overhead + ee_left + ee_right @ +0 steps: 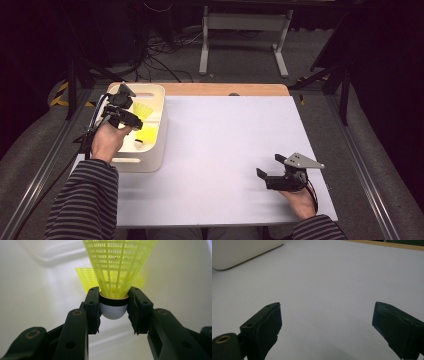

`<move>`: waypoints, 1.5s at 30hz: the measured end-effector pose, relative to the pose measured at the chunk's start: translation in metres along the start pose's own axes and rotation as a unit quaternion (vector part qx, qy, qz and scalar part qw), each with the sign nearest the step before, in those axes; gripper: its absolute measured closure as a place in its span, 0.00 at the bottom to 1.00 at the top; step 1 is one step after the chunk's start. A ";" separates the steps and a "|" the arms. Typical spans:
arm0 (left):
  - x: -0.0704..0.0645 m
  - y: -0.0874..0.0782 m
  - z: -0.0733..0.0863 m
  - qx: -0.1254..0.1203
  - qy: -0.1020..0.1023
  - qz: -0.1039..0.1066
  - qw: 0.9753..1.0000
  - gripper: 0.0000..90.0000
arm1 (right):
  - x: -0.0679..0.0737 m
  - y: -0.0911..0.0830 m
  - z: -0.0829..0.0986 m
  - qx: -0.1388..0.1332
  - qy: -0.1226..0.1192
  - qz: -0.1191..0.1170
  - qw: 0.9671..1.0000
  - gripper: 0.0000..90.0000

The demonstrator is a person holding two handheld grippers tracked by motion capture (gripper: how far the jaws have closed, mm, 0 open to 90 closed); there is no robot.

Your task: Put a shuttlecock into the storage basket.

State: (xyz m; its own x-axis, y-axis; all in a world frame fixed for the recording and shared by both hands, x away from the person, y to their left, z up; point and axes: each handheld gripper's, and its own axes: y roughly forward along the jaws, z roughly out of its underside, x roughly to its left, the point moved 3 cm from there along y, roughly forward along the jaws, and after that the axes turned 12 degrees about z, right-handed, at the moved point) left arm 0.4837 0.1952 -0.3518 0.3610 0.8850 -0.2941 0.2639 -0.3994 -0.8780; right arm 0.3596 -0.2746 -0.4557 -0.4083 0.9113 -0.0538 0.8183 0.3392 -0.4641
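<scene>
White table (225, 150); left gripper (113, 307) clamps yellow shuttlecock (117, 272) in bin (155, 145), second shuttlecock (147, 134) beside; right gripper (327, 322) agape.

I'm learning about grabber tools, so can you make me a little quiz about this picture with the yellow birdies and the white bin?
1. True or false: the left gripper is shut on a yellow shuttlecock.
2. Where is the left gripper: A) over the white bin, B) over the bare table, C) off the table?
3. Fill in: the right gripper has its jaws wide ____ and holds nothing.

Key: 1 true; 2 A; 3 open.
</scene>
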 end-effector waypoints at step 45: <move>-0.012 -0.004 0.005 -0.022 0.020 -0.032 0.999 0.35 | -0.001 -0.001 -0.001 -0.004 0.004 0.001 1.000 0.10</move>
State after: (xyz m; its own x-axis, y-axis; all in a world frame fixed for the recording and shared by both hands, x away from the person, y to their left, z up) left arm 0.4742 0.1872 -0.3467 0.3779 0.8990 -0.2216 0.3264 -0.3533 -0.8767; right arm 0.3588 -0.2754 -0.4544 -0.4044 0.9134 -0.0475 0.8220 0.3401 -0.4568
